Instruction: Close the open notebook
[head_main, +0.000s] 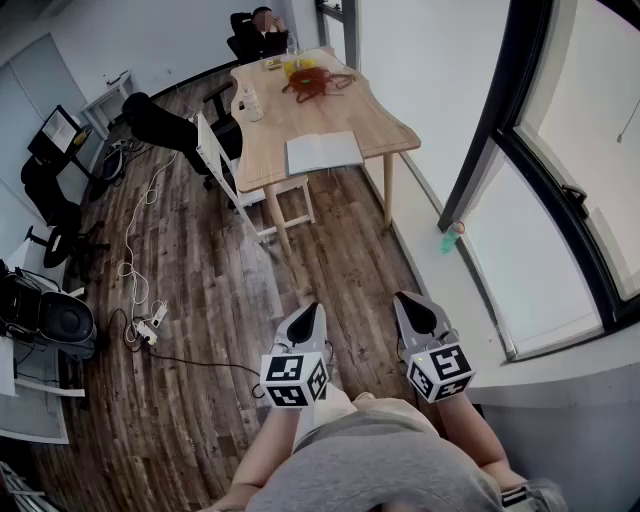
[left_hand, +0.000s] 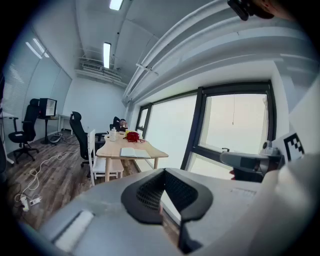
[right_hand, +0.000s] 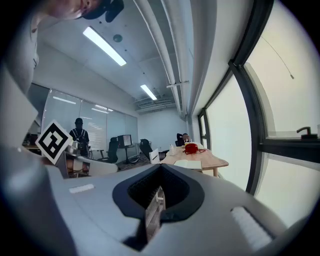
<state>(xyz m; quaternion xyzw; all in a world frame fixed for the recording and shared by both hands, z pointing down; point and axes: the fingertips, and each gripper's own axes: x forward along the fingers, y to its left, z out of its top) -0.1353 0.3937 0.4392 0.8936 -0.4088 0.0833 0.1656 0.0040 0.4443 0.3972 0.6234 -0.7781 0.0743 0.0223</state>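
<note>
The open notebook (head_main: 323, 152) lies flat, pages up, at the near end of a light wooden table (head_main: 390, 125) far across the room. It also shows small in the left gripper view as the notebook (left_hand: 134, 153) and in the right gripper view as the notebook (right_hand: 193, 163). My left gripper (head_main: 307, 318) and right gripper (head_main: 413, 308) hang side by side close to my body, well short of the table. Both point toward it. The jaws of the left gripper (left_hand: 164, 175) and the right gripper (right_hand: 160, 170) are shut with nothing between them.
A white chair (head_main: 228, 175) and a black office chair (head_main: 160, 125) stand at the table's left. A red object (head_main: 312, 80) and a bottle (head_main: 251, 102) sit further back, with a seated person (head_main: 260, 30) at the far end. Cables (head_main: 135, 275) trail over the floor; windows line the right.
</note>
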